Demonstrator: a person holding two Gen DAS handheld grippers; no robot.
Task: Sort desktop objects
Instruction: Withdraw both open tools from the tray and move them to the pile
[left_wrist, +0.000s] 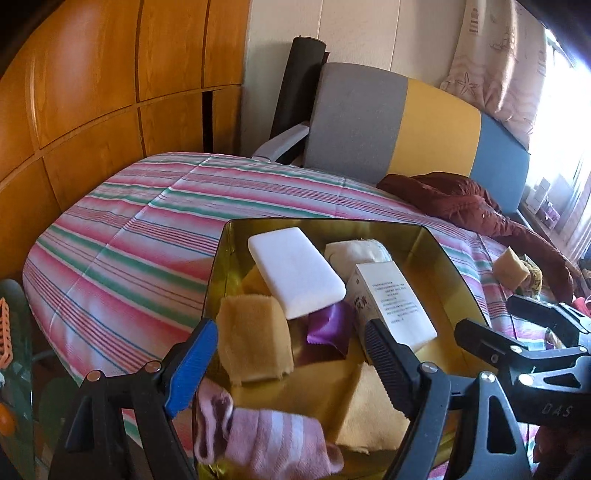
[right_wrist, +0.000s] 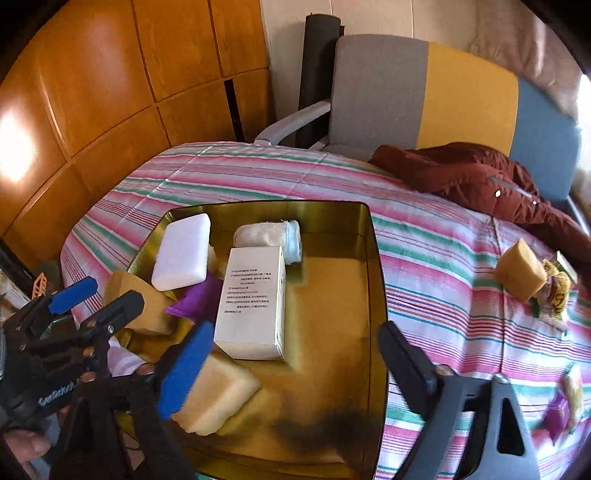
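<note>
Right wrist view shows a striped bedspread (right_wrist: 461, 266) filling most of the scene, with a dark red jacket (right_wrist: 476, 181) crumpled at its far side. On the spread sits a gold tin (right_wrist: 375, 280), open on top, holding the sorted things: a white box (right_wrist: 255, 302) with printed text lies flat in the middle, a white block (right_wrist: 183, 253) leans at the far left corner, a rolled white cloth (right_wrist: 269, 236) lies behind the box, a purple wrapper (right_wrist: 195, 299) shows beside it, and a yellow sponge (right_wrist: 218, 395) rests at the near edge. Another yellow sponge (right_wrist: 521, 273) lies out on the spread, well apart from the tin. Over the tin, the right gripper (right_wrist: 295, 365) has its jaws spread wide, nothing between them. Left wrist view shows the left gripper (left_wrist: 291, 354) with jaws apart over the tin's near edge, gripping nothing; a pink striped sock (left_wrist: 266, 439) lies just below it.
</note>
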